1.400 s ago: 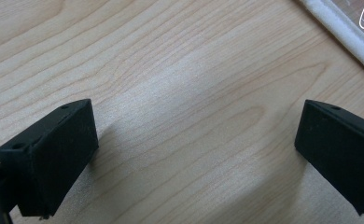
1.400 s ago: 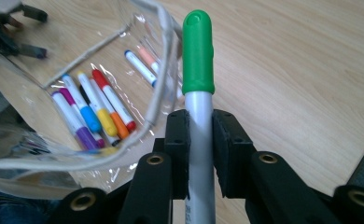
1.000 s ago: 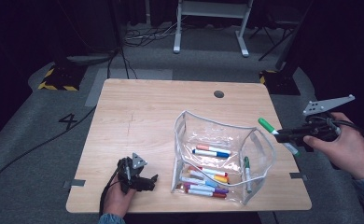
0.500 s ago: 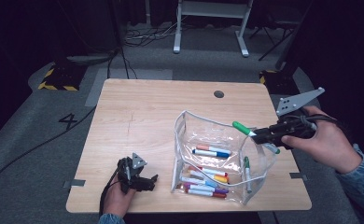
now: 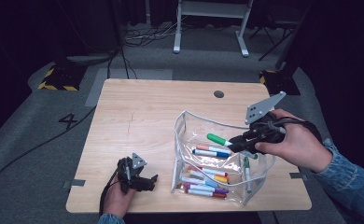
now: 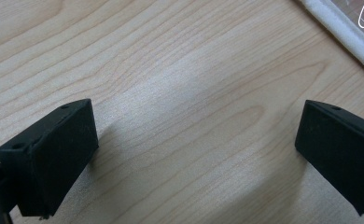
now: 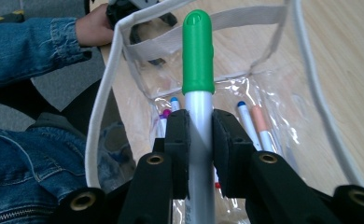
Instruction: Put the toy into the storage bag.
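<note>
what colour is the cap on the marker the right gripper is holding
Green. The marker clamped in the right gripper has a green cap and a white barrel, clearest in the right gripper view.

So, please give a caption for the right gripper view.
Right tool grips a green-capped marker over the open clear pouch of markers.

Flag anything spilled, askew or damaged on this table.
Nothing stands out. The markers lie inside the clear pouch, which stands open and upright; the right tool holds a green-capped marker over its opening. Nothing has spilled onto the table.
</note>
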`<state>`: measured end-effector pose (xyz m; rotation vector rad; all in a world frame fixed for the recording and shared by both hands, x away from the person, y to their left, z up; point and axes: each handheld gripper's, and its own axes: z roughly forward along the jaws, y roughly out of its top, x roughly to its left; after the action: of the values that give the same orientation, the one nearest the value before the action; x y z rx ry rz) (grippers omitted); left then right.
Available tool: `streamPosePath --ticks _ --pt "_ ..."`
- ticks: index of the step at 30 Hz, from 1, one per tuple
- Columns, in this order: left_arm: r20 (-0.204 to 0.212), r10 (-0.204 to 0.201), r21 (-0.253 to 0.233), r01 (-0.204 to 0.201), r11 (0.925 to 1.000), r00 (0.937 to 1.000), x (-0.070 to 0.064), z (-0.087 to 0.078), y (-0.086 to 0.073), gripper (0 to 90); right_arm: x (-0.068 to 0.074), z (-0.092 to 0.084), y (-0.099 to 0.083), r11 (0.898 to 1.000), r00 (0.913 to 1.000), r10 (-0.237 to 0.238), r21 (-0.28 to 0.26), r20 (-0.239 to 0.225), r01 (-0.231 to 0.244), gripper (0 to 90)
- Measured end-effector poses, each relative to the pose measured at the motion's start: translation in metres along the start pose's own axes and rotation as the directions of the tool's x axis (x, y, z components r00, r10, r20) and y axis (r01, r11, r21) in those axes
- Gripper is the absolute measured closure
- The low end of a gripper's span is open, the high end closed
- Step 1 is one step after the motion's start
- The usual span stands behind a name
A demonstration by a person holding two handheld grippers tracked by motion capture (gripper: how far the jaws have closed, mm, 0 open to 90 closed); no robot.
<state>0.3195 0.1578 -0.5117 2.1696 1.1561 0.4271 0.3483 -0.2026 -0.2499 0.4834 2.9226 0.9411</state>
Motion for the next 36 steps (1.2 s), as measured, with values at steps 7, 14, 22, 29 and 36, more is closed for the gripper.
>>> streamPosePath --ticks 7,14,22,29,36 --pt "0.0 -0.001 -0.002 0.001 1.0 1.0 0.0 0.0 0.0 0.0 0.008 0.028 0.01 0.998 0.9972 -0.04 0.048 -0.062 0.043 77.1" --pt "0.001 -0.001 -0.002 0.001 1.0 1.0 0.0 0.0 0.0 0.0 0.014 0.052 0.013 0.993 0.9915 -0.058 0.091 -0.116 0.069 77.1" --pt "0.001 -0.001 -0.002 0.001 1.0 1.0 0.0 0.0 0.0 0.0 0.017 0.081 0.011 0.982 0.9839 -0.057 0.17 -0.169 0.086 77.0" --pt "0.001 -0.001 -0.002 0.001 1.0 1.0 0.0 0.0 0.0 0.0 0.01 0.108 0.004 0.967 0.982 -0.023 0.246 -0.188 0.07 77.1" --pt "0.001 -0.001 -0.002 0.001 1.0 1.0 0.0 0.0 0.0 0.0 0.007 0.134 0.0 0.943 0.981 -0.024 0.322 -0.193 0.086 77.0"
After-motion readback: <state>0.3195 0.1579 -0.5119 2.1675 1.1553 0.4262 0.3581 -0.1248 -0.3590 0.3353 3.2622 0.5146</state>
